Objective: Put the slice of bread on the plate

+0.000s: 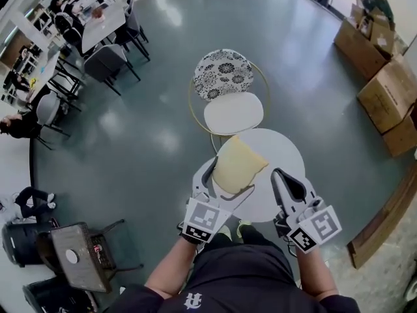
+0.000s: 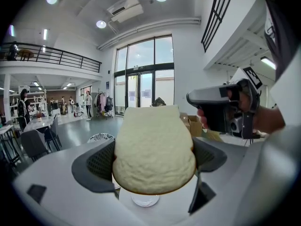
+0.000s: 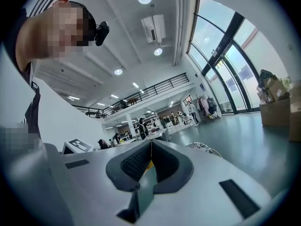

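A pale yellow slice of bread [image 1: 238,165] with a brown crust edge is held up in the air over a round white table [image 1: 284,150]. My left gripper [image 1: 220,175] is shut on it, its dark pads pressing both sides. In the left gripper view the slice [image 2: 154,149] fills the middle between the pads. My right gripper [image 1: 285,182] hovers just right of the bread, shut with nothing held. In the right gripper view its jaws [image 3: 151,160] meet, and a thin yellow sliver shows in the slit below them. I cannot make out a plate on the white table.
Beyond the table stands a gold-framed chair [image 1: 233,114] with a white seat and a black-and-white patterned cushion [image 1: 223,74]. Cardboard boxes [image 1: 384,77] are stacked at the right. Tables, chairs and seated people [image 1: 98,31] fill the far left. A grey chair [image 1: 78,256] stands near my left.
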`<state>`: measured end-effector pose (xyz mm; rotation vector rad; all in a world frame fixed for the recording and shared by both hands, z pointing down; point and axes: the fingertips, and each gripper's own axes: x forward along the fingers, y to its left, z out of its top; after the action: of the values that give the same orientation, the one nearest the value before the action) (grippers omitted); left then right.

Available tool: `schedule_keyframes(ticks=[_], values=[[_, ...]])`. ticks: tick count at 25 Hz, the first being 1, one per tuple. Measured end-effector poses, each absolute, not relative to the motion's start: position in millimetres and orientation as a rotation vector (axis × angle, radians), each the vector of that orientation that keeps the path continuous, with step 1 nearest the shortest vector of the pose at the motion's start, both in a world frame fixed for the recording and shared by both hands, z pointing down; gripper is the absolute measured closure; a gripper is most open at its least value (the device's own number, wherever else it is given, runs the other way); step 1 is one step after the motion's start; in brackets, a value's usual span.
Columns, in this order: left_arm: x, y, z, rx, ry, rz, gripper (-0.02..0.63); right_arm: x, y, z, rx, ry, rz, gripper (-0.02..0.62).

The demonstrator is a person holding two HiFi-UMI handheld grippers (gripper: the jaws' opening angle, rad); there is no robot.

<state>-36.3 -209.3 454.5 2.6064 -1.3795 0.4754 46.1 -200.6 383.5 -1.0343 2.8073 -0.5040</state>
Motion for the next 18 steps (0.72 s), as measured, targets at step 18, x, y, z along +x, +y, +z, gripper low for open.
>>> schedule_keyframes(ticks=[18], values=[[-32, -266, 605, 2.588, -1.22, 0.727, 0.098, 43, -245, 486, -1.149, 2.787, -0.656, 0.589]])
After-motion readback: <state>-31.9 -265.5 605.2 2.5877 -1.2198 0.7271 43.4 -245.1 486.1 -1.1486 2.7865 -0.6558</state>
